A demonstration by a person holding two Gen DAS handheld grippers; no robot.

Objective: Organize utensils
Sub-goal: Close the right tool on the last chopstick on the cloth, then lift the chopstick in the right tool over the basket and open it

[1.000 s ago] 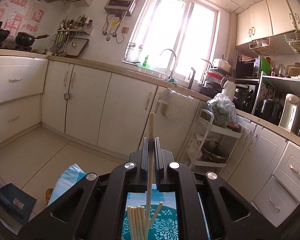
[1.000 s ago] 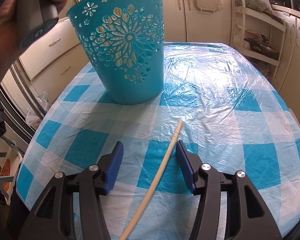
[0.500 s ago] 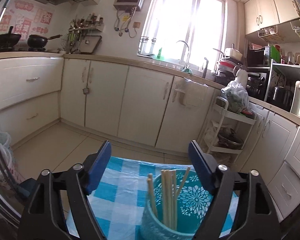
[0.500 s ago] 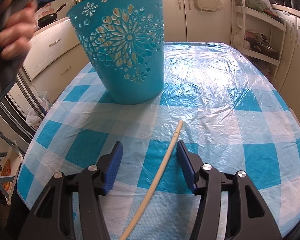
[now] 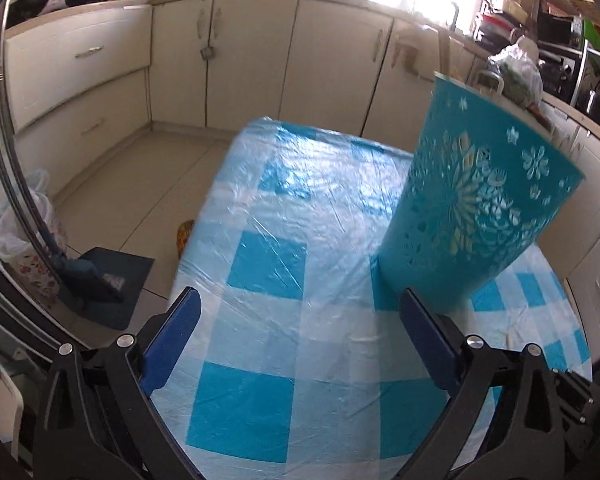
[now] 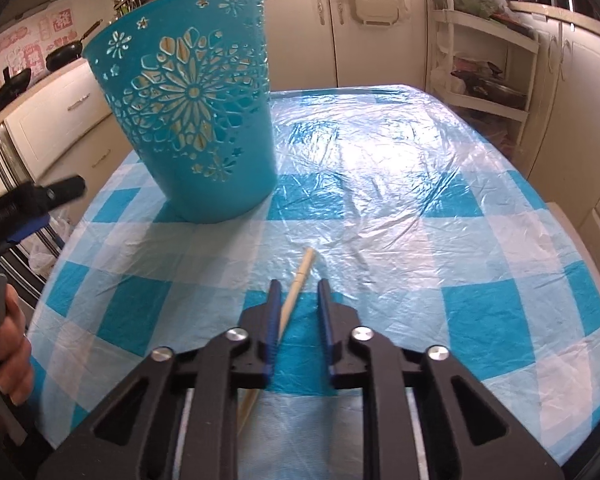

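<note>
The teal basket (image 6: 204, 120) stood on the checked table (image 6: 380, 160), ahead of the right gripper (image 6: 299, 282) and off to its left, well apart from the fingertips. Its wall was cut through with flower shapes, and pale wood-coloured strips showed behind the openings. From this low angle the rim hid the inside, so what exactly filled it could not be made out.

From the left gripper (image 5: 299, 294) the same basket (image 5: 472, 208) rose ahead and to the right, with its base just beyond the right fingertip. Here too only the outside wall showed, blurred, with light patches in the cut-outs. The left jaws were spreading wide apart. Nothing lay between them but bare checked table (image 5: 260, 264).

The single chopstick (image 6: 306, 262) lay on the table directly in front of the right gripper, its far tip poking out past the fingertips toward the basket. The right jaws had drawn in close on it. The stick ran between the pads against the left one, and a thin slit showed on the side of the right pad, so how firmly that pad pressed was hard to judge. Farther back the chopstick slipped beneath the gripper's black frame and its near end was hidden.

At the left edge of the right wrist view, the left gripper (image 6: 40, 200) appeared only as a dark, blurred tip. The left hand (image 6: 10, 340) on its handle was cut off by the frame.
</note>
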